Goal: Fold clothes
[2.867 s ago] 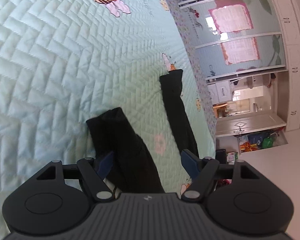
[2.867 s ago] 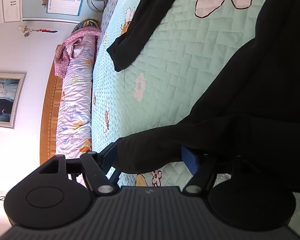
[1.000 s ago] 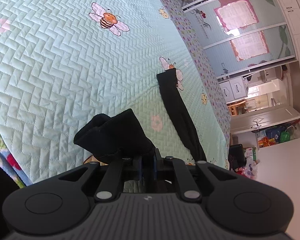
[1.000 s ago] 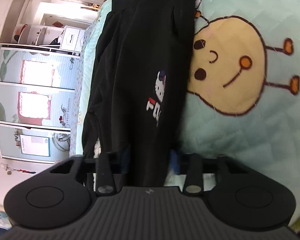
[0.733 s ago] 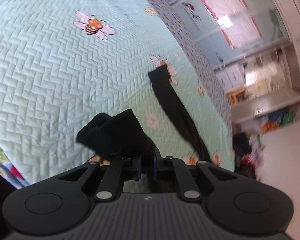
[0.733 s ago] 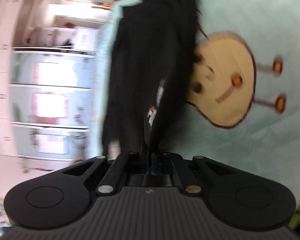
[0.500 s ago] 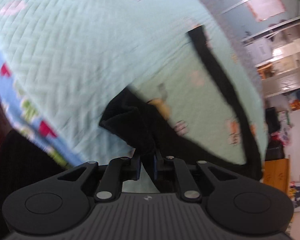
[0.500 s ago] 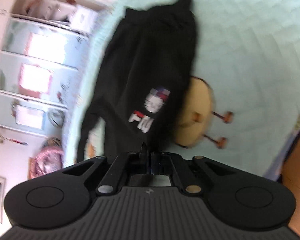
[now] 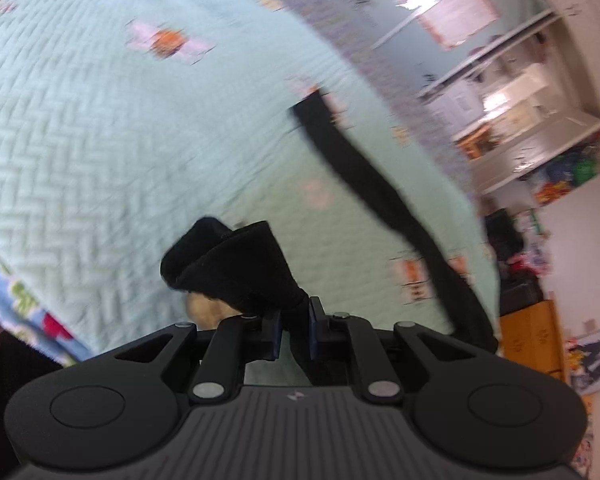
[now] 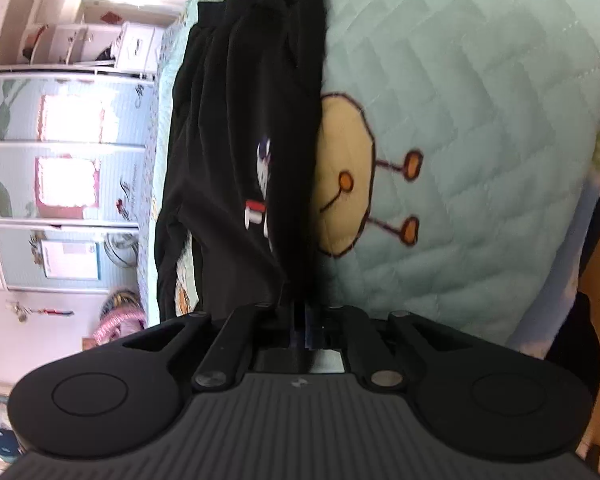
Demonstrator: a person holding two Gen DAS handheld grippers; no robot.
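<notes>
At six o'clock in each view, the left gripper (image 9: 294,326) and right gripper (image 10: 305,322) pinch the black garment (image 10: 240,128), likely to lift its edge for a fold. It stretches toward twelve across the quilt (image 10: 480,128).

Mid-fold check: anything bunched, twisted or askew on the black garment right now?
Yes. The black garment lies rumpled, not flat, on the green quilt. The cuff in the left gripper is bunched. One sleeve trails alone across the quilt. The right gripper pinches an edge.
</notes>
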